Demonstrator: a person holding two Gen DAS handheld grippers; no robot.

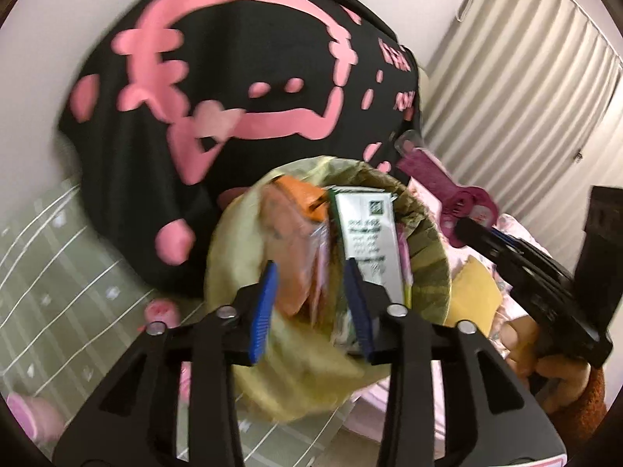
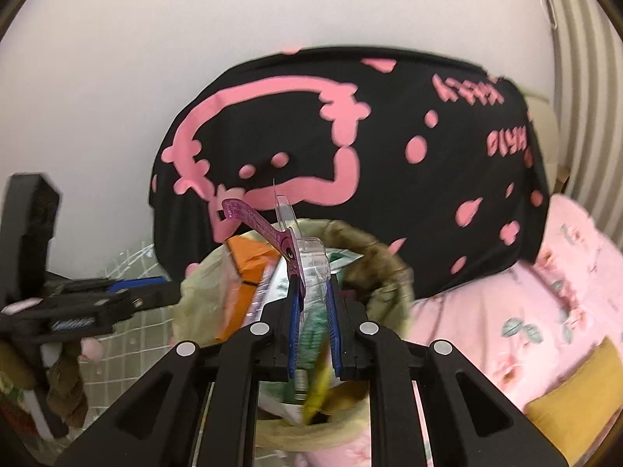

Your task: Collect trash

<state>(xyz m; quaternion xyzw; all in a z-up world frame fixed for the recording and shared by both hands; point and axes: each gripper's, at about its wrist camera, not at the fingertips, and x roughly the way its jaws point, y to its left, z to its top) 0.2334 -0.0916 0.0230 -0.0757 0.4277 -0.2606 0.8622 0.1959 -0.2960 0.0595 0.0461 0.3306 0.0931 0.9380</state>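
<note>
Left claw (image 1: 311,292), seen from the left wrist, hangs released above the lined trash bin (image 1: 424,249) stuffed with an orange packet (image 1: 300,210) and a white wrapper (image 1: 370,233), with a black-and-pink cushion (image 1: 233,78) against the white wall (image 1: 58,31) and pleated curtains (image 1: 525,97) to the right. Right claw (image 2: 313,303), from the right wrist, is clenched on a clear blister pack with purple card (image 2: 288,241) over the bin's rim, beside the pink floral bed (image 2: 525,311).
</note>
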